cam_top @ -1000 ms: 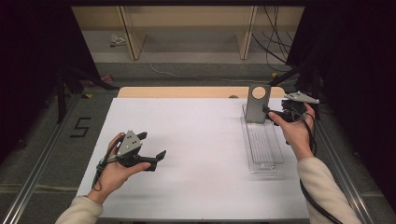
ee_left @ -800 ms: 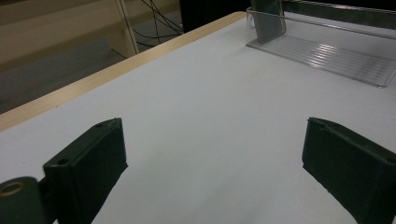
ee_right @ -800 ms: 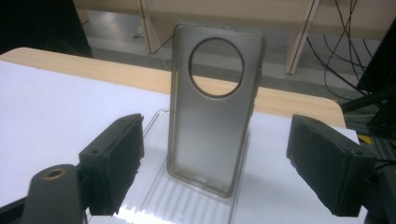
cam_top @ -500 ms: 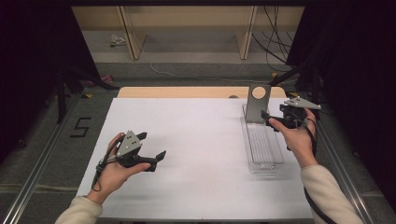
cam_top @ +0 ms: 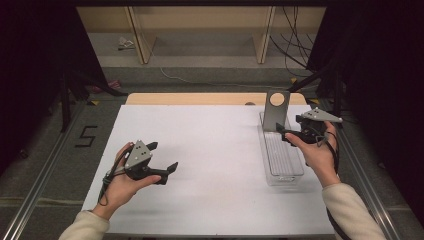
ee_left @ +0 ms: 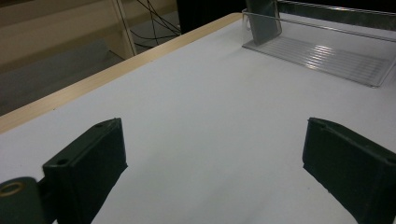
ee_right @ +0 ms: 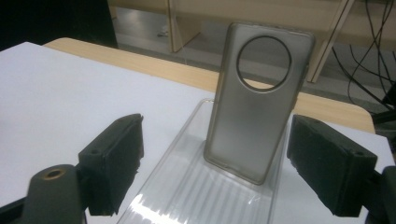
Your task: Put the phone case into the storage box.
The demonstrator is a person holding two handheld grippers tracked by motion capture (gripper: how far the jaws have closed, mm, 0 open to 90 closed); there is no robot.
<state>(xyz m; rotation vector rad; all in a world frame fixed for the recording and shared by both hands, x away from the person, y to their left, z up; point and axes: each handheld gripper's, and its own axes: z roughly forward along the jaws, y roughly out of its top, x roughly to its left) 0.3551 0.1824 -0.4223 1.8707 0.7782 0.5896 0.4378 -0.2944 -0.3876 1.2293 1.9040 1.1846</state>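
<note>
Since the earlier frame, the right claw (cam_top: 284, 133) has lifted and now points at the phone case (ee_right: 254, 100), jaws spread wide, holding nothing. That phone case stands upright at the far end of the clear tray (cam_top: 282, 160) on the counter's (cam_top: 215, 150) right side. Left claw (cam_top: 162, 157) hovers wide open and empty at near left.

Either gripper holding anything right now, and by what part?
Nothing held. The right gripper is open, facing the phone case in the clear tray; the left gripper is open over the table.
</note>
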